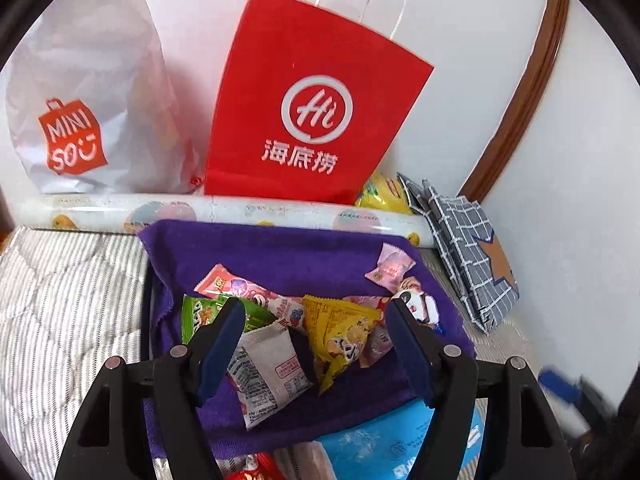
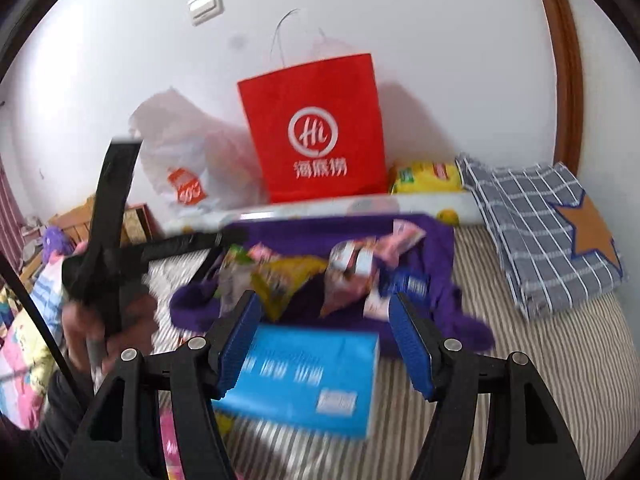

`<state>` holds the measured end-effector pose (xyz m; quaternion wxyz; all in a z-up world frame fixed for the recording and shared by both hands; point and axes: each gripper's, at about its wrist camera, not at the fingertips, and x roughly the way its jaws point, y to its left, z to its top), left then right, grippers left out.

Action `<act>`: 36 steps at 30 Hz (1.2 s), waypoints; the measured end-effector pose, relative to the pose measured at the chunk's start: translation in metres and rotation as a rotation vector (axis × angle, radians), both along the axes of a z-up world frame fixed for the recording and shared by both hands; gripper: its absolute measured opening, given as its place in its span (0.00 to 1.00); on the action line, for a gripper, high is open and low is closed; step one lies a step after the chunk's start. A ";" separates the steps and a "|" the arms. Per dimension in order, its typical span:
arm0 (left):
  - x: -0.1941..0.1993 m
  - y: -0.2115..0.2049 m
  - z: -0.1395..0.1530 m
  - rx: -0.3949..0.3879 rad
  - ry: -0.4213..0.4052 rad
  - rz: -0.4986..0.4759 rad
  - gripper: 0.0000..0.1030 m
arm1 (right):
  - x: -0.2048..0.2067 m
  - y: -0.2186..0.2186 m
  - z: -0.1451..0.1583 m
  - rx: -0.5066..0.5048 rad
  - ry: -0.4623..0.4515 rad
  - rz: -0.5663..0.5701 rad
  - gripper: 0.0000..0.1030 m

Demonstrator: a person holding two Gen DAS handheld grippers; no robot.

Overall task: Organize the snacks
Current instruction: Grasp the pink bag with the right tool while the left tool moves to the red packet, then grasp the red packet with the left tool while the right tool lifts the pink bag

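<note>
Your left claw [image 1: 316, 344] stood open above the purple towel [image 1: 280, 252], gripping nothing. Between its fingers lay a white packet [image 1: 268, 372] and a yellow packet [image 1: 340, 332]; a green packet [image 1: 200, 314] sat at the left finger, and a pink packet [image 1: 390, 268] lay ahead to the right. Beyond the towel lay a paper roll [image 1: 224, 210], and behind that a red bag [image 1: 316, 104] and a white bag [image 1: 92, 92] stood at the wall.

Your right claw [image 2: 324, 340] was also open and empty. A blue box [image 2: 308, 380] lay between its fingers, just short of the snack pile [image 2: 304, 276]. A checked bag [image 2: 540, 232] lay ahead to the right. This view was blurred.
</note>
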<state>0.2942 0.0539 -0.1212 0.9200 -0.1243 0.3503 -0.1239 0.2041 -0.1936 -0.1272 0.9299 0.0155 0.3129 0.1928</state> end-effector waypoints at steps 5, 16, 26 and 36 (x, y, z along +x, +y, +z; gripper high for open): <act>-0.031 0.005 0.010 0.003 -0.009 0.000 0.69 | -0.039 0.015 -0.012 -0.004 0.079 0.033 0.70; -0.092 0.063 0.002 0.108 0.028 0.085 0.69 | -0.067 0.090 -0.036 -0.085 0.142 0.185 0.73; -0.127 0.100 -0.015 0.124 0.063 0.141 0.70 | -0.076 0.122 -0.069 -0.243 0.211 0.188 0.73; -0.139 0.087 -0.027 0.141 0.083 0.107 0.70 | -0.093 0.110 -0.078 -0.250 0.202 0.154 0.73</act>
